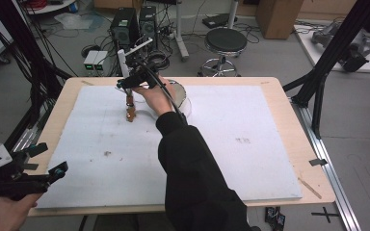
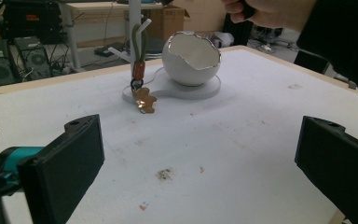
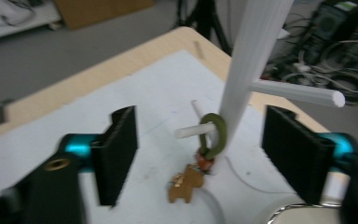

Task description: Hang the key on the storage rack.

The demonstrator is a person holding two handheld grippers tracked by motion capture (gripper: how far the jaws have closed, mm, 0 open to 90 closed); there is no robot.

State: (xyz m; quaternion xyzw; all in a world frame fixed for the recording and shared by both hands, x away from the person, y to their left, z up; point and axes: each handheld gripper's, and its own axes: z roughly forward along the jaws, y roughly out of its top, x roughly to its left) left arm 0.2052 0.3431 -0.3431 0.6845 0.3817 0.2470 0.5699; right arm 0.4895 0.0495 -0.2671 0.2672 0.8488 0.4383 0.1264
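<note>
Keychain point(image 3: 200, 161) hangs by its green loop on a white peg point(image 3: 193, 130), midway between the right gripper point(image 3: 200, 156)'s wide, empty jaws; clean retreat means backing straight off without snagging

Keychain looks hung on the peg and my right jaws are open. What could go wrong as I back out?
1. The open right gripper straddles the white stand; pulling back crookedly might bump a jaw against it and tip it.
2. The olive loop sits near the tip of the short peg, so a knock could slide the keychain off.
3. The eggshell bowl stands close beside the stand and could be clipped.
</note>
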